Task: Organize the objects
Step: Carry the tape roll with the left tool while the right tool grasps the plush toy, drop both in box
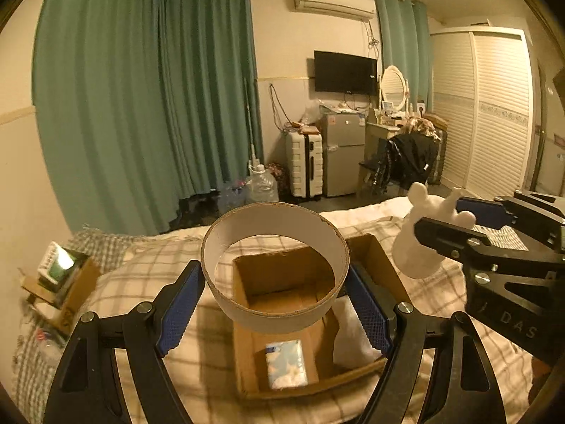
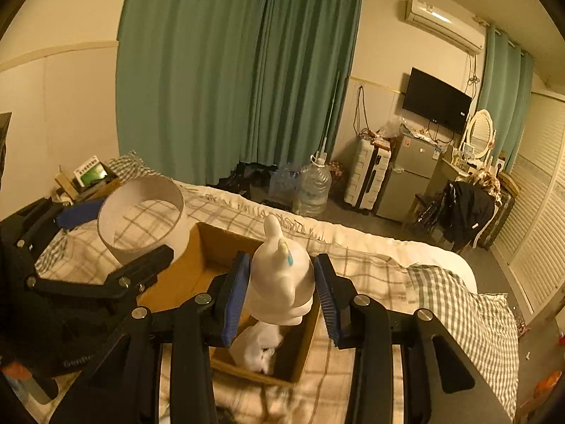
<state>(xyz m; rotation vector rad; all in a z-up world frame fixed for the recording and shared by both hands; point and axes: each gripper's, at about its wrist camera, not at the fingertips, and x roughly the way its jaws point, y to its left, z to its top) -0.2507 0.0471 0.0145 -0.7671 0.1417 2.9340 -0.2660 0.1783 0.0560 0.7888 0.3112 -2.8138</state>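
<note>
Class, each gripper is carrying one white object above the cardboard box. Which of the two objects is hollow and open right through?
The ring in the left gripper: the box shows through its middle. The figurine in the right gripper is a closed, eared shape.

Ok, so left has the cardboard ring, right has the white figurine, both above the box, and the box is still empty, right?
Not quite: the box is not empty. The left wrist view shows a tissue pack and something white inside it. The rest holds: the left gripper grips the ring and the right gripper holds the figurine, both above the box.
</note>
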